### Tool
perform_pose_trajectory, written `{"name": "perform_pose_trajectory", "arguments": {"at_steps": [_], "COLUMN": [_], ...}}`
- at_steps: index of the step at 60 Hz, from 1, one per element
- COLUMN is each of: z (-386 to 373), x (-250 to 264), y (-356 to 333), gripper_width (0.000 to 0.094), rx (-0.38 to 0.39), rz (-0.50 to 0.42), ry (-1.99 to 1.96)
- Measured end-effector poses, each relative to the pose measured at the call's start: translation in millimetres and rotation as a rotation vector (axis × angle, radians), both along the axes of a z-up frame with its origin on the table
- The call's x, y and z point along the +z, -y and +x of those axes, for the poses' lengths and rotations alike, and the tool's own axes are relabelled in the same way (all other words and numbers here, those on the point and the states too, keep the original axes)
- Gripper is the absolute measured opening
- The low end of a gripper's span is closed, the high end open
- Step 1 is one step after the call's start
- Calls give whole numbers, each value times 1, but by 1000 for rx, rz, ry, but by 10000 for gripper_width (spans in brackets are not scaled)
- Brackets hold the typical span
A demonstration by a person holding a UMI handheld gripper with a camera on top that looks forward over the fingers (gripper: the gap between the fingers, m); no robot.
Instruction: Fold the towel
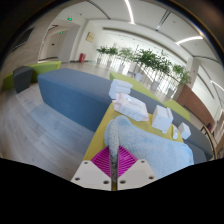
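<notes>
My gripper is shut on a pale blue-grey towel. The magenta pads press together on a thin edge of the cloth. The towel rises from between the fingers and spreads ahead and to the right over a yellow table. The rest of the towel lies flat on the tabletop just beyond the fingers.
Several folded white towels lie further along the table, with more beyond. A long blue partition stands left of the table. Wooden floor lies to the left. Potted plants stand at the back of the hall.
</notes>
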State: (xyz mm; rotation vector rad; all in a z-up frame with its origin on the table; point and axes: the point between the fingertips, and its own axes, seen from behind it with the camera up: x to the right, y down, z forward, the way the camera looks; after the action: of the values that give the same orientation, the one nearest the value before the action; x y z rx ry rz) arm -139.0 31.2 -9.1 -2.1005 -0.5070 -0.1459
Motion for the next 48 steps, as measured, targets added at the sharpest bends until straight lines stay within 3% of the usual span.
{"name": "perform_pose_trajectory", "arguments": {"at_steps": [7,15,20,32,40,48], "z": [-3,-1,22,159,247,284], "x": [-5,22,58,111,70,20], "y": [-7,5,1,-11,-16,-9], "gripper_width": [10,8,8,14,18,32], "rx": [18,22,12,-180,-331,-402], "rz": [-19,-43,-3,78,0,-113], "ry": [-59,-156,-214,-283,-258,-283]}}
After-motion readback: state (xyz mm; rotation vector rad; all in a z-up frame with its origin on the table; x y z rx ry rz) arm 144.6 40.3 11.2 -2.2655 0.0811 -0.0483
